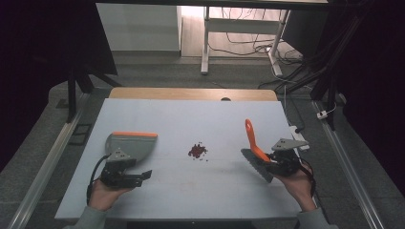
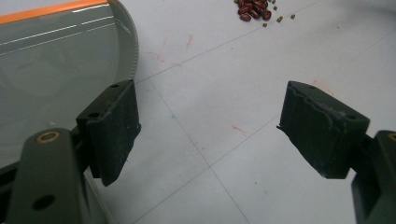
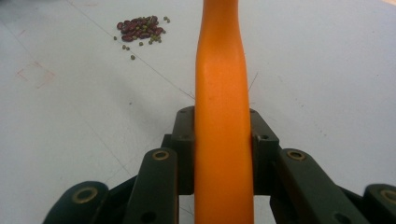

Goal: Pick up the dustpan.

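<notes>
The little heap of red beans [image 1: 197, 151], with a few small green ones strewn round it, lies unswept near the middle of the white worktop [image 1: 181, 200], well apart from both tools. To its right the brush [image 1: 255, 151] is up off the surface, its orange handle clamped between the right tongs [image 1: 279, 161] and slanting upward, its grey bristle head hanging low beside them. To the left the grey dustpan [image 1: 130, 145] with its orange edge rests flat on the worktop; the left tongs [image 1: 138, 177] stand apart with nothing between them, just beside the pan's rim. By my reading, the sweeping is barely begun: the brush is in hand, the dustpan is yet to be grasped, and no bean has reached it.
</notes>
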`<action>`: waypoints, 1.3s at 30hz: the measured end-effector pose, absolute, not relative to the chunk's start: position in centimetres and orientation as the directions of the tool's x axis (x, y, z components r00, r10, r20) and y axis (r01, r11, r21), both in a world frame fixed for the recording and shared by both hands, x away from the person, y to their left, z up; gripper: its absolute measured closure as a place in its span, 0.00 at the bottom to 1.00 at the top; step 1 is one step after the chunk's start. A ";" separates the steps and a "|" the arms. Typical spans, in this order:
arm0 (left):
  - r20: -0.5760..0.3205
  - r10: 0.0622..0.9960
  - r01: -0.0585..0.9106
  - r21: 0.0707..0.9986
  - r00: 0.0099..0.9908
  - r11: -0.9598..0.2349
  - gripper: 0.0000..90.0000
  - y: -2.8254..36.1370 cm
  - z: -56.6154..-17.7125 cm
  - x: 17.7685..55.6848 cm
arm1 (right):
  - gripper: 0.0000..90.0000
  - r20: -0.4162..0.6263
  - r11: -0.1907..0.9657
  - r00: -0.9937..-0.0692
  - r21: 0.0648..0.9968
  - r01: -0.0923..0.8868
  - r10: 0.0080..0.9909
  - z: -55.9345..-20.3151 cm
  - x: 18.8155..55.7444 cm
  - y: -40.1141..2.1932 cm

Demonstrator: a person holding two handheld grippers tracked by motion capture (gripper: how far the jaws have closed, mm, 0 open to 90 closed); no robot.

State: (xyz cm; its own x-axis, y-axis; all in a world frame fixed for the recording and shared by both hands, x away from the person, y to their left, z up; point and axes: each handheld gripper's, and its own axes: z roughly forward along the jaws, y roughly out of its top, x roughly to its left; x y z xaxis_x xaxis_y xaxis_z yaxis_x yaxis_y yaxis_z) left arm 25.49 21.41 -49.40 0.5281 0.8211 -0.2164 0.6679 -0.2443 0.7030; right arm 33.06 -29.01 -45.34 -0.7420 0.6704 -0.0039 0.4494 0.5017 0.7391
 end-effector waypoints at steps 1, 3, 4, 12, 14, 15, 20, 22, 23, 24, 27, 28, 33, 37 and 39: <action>-0.216 0.821 0.667 0.703 0.529 -0.245 0.23 21.4 -49.4 25.5 | 0.78 -0.005 0.501 -0.741 0.739 0.450 0.672 -45.3 33.0 -29.0; -0.216 0.821 0.668 0.703 0.529 -0.246 0.23 21.4 -49.4 25.5 | 0.78 -0.005 0.500 -0.740 0.741 0.449 0.673 -45.3 33.0 -29.0; -0.216 0.820 0.668 0.702 0.530 -0.246 0.23 21.4 -49.4 25.5 | 0.78 -0.005 0.499 -0.740 0.741 0.449 0.673 -45.3 33.0 -29.0; -0.211 0.818 0.663 0.704 0.536 -0.253 0.23 21.3 -49.2 25.5 | 0.78 -0.012 0.504 -0.741 0.741 0.445 0.671 -45.3 33.0 -29.0; -0.210 0.817 0.663 0.705 0.537 -0.254 0.23 21.3 -49.1 25.5 | 0.78 -0.011 0.503 -0.740 0.740 0.446 0.672 -45.3 33.0 -29.0; -0.210 0.817 0.663 0.705 0.537 -0.254 0.23 21.3 -49.1 25.5 | 0.78 -0.012 0.503 -0.740 0.740 0.445 0.672 -45.3 33.0 -29.0; -0.207 0.817 0.661 0.704 0.539 -0.258 0.23 21.3 -49.0 25.5 | 0.78 -0.015 0.501 -0.738 0.743 0.443 0.675 -45.2 33.0 -29.0; -0.204 0.816 0.660 0.704 0.541 -0.261 0.23 21.3 -48.9 25.5 | 0.78 -0.016 0.501 -0.737 0.743 0.443 0.676 -45.2 33.0 -29.0; -0.202 0.815 0.659 0.704 0.544 -0.265 0.23 21.2 -48.9 25.5 | 0.78 -0.017 0.501 -0.736 0.744 0.443 0.676 -45.2 33.0 -29.0; -0.202 0.815 0.659 0.704 0.544 -0.265 0.23 21.2 -48.9 25.5 | 0.78 -0.016 0.498 -0.735 0.745 0.444 0.678 -45.2 33.0 -29.0; -0.198 0.814 0.657 0.704 0.546 -0.270 0.23 21.1 -48.6 25.5 | 0.78 -0.018 0.499 -0.735 0.745 0.443 0.678 -45.2 33.0 -29.0; -0.198 0.814 0.657 0.704 0.546 -0.270 0.23 21.1 -48.6 25.5 | 0.78 -0.018 0.500 -0.735 0.745 0.443 0.678 -45.2 33.0 -29.0; -0.190 0.822 0.658 0.704 0.537 -0.267 0.23 21.1 -48.0 25.5 | 0.78 -0.017 0.501 -0.734 0.742 0.445 0.679 -45.3 33.0 -29.0; -0.192 0.829 0.662 0.704 0.526 -0.258 0.23 21.2 -47.5 25.6 | 0.78 -0.014 0.501 -0.734 0.740 0.449 0.679 -45.4 33.0 -29.0; -0.192 0.832 0.663 0.704 0.521 -0.253 0.23 21.1 -47.1 25.6 | 0.78 -0.010 0.497 -0.734 0.742 0.450 0.679 -45.3 33.1 -28.9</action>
